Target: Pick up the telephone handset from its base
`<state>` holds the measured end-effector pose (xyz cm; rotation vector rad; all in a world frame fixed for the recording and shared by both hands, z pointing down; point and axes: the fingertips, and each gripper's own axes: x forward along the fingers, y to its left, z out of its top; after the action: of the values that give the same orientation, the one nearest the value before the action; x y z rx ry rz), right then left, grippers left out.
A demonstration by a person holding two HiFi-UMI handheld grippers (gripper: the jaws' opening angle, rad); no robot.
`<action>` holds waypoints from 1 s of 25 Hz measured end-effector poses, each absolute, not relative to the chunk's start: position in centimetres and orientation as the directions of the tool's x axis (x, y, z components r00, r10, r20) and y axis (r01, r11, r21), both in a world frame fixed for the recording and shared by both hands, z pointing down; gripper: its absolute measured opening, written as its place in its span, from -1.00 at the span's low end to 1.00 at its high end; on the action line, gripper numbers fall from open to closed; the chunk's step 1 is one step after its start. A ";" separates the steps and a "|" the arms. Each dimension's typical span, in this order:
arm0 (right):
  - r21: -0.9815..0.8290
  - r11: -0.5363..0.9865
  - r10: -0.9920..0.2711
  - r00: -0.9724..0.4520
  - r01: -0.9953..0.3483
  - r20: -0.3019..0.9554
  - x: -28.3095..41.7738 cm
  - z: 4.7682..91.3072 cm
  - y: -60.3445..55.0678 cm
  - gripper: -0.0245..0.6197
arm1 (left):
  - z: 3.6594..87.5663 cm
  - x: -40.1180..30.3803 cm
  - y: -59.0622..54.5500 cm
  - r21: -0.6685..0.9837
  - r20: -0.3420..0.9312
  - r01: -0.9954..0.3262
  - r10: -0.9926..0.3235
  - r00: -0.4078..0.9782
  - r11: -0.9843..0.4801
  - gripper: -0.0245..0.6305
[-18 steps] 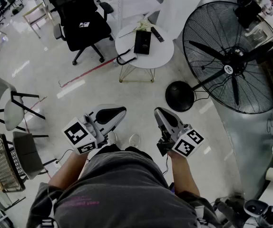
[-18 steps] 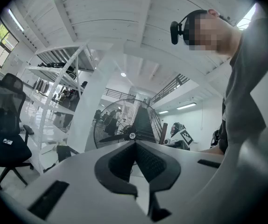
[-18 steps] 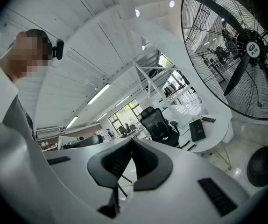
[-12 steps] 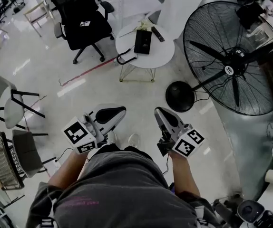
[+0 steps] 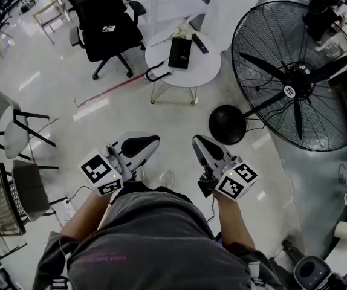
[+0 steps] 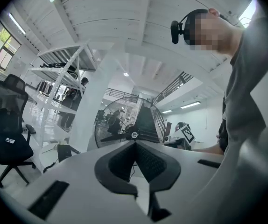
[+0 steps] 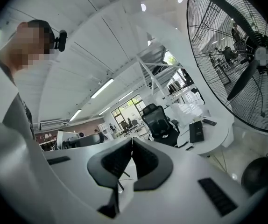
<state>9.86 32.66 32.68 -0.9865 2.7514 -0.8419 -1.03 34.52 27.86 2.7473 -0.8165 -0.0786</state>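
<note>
Both my left tongs [image 5: 152,141] and right tongs [image 5: 198,142] were pressed together with nothing between them, held level at my waist. The black telephone [image 5: 181,52] lay well ahead on the small round worktop [image 5: 208,66], between the office chair [image 5: 104,26] and the big fan [image 5: 294,71]. From that far off I could not be sure which dark piece was the handset, so I judged it best to walk up close first, spread one pair of tongs across its narrow middle, and lift straight up so the base stayed put.
</note>
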 end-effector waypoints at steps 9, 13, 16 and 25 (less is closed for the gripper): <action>-0.551 0.640 -0.598 -0.798 -0.536 0.082 12.6 33.3 32.4 -0.86 | 27.9 1.5 34.5 0.261 0.032 -0.548 -0.560 0.828 -0.795 -0.89; -0.551 0.641 -0.599 -0.797 -0.535 0.077 13.5 33.5 32.1 -0.86 | 28.2 2.5 34.4 0.261 0.044 -0.552 -0.562 0.826 -0.792 -0.89; -0.555 0.638 -0.602 -0.795 -0.534 0.073 14.2 33.6 32.0 -0.86 | 28.2 3.0 34.3 0.258 0.050 -0.553 -0.561 0.826 -0.792 -0.89; -0.574 0.628 -0.606 -0.793 -0.527 0.065 15.6 33.9 28.8 -0.86 | 28.9 3.4 31.2 0.265 0.059 -0.567 -0.574 0.817 -0.780 -0.88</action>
<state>15.58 28.83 33.94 -0.9484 2.7115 -0.8902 3.41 31.19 28.86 2.7305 -0.8759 -0.0360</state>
